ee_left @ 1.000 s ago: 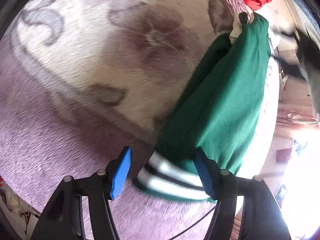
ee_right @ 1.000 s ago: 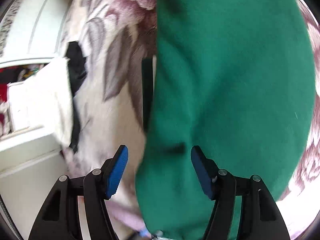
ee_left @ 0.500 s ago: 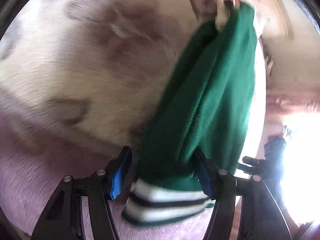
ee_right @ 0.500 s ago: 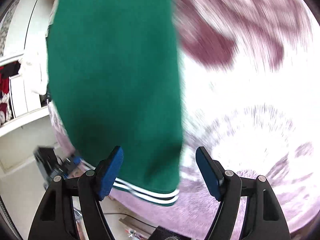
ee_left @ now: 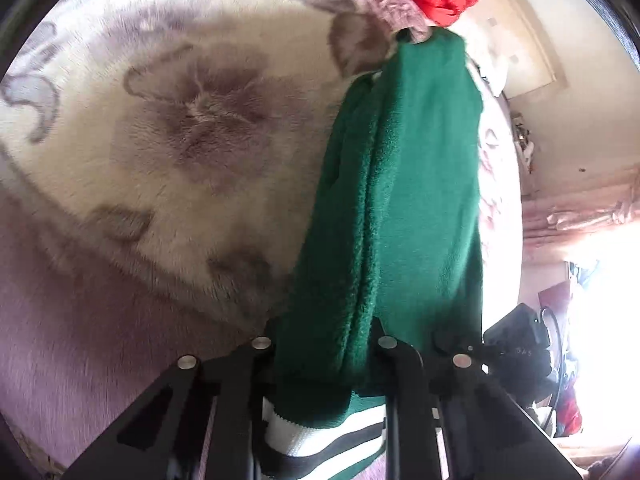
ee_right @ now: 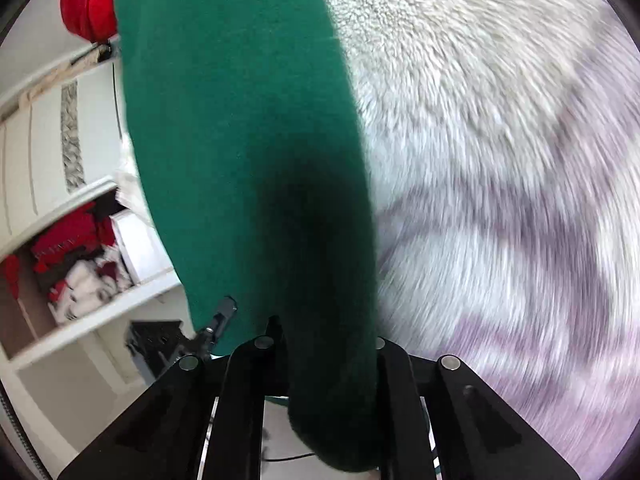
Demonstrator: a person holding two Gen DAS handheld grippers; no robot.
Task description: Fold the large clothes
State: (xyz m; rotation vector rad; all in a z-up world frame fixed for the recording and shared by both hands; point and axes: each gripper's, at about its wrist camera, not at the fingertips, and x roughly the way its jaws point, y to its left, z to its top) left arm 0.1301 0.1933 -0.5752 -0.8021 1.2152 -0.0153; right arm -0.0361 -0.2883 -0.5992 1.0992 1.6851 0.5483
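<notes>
Just closed since the earlier frame — jaws of left gripper (ee_left: pixel 326 344) and right gripper (ee_right: pixel 328 344) pinching green garment (ee_left: pixel 400 200) — thick fleece risks slipping out unevenly.

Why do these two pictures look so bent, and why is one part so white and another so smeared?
Both views bulge and have dark round corners because of the fisheye lens. In the left wrist view, daylight washes the window side to white, while the green garment stays fairly sharp. In the right wrist view, the floral blanket is streaked by motion blur; the green fabric near the tongs is in dark shadow.
</notes>
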